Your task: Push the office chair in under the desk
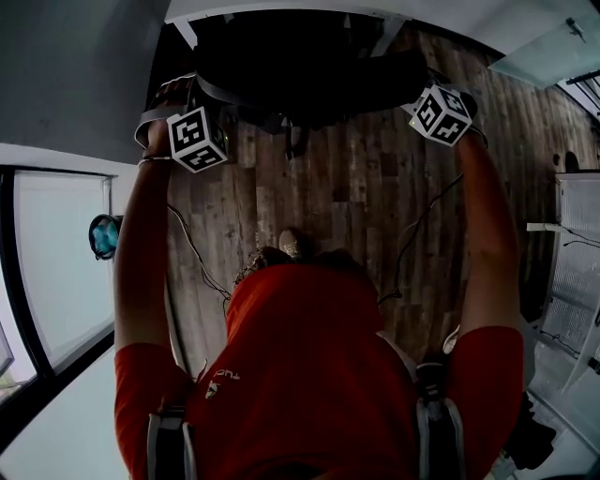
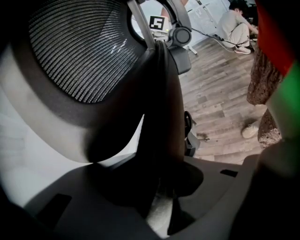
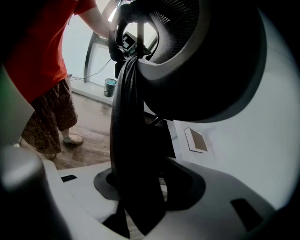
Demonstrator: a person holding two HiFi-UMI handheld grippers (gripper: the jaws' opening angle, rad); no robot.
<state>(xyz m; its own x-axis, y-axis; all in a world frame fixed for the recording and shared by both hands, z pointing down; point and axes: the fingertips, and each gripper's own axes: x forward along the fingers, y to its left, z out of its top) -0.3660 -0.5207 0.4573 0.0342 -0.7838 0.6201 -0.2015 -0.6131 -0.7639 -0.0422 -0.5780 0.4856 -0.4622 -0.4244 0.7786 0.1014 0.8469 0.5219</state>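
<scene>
The black office chair (image 1: pixel 300 66) stands at the top of the head view, its back toward me, partly under the white desk (image 1: pixel 281 9). My left gripper (image 1: pixel 180 105) grips the left edge of the backrest and my right gripper (image 1: pixel 433 86) the right edge. In the left gripper view the dark backrest frame (image 2: pixel 159 108) runs down between the jaws of the left gripper (image 2: pixel 161 201), under the mesh headrest (image 2: pixel 79 51). In the right gripper view the backrest edge (image 3: pixel 129 136) sits between the jaws of the right gripper (image 3: pixel 140 201).
Wooden floor (image 1: pixel 356 187) with cables (image 1: pixel 192 253) lies between me and the chair. A teal cup (image 1: pixel 103 234) stands by a glass panel on the left. A white rack (image 1: pixel 572 281) is at the right. Another person (image 2: pixel 236 26) sits far off.
</scene>
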